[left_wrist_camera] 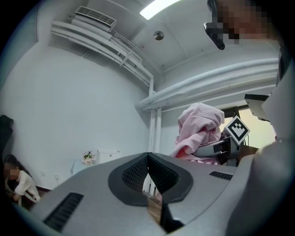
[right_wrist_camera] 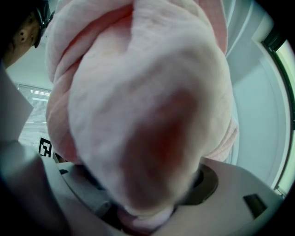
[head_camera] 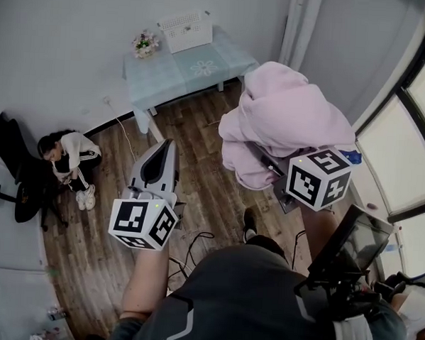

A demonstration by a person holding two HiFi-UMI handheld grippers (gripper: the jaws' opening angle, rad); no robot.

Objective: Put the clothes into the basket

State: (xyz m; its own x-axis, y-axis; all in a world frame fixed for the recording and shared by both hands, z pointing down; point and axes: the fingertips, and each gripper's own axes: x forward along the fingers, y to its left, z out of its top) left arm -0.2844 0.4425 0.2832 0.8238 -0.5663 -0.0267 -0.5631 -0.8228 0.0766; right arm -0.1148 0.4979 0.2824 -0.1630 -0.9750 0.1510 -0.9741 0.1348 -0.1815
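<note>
At right of scene, held high: pink garment (head_camera: 282, 120), bulky bundle, clamped in right gripper (right_wrist_camera: 147, 207); jaws stand wide round cloth, folds spilling over both.
Left gripper (head_camera: 162, 152), near left: jaws together, nothing between.
White basket (head_camera: 186, 31): far side, on pale blue table (head_camera: 171, 78), well apart from garment.
Handling: hold clamp firm, bring whole bundle above basket rim before release. Left gripper is free to tuck trailing folds.

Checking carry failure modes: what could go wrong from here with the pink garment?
1. The pink garment is a bulky bundle on the right hand-held gripper; only a fold seems pinched, so it may slip.
2. It fills the right gripper view, blinding that camera.
3. The flowers stand beside the white basket; a loose drop could topple them.
</note>
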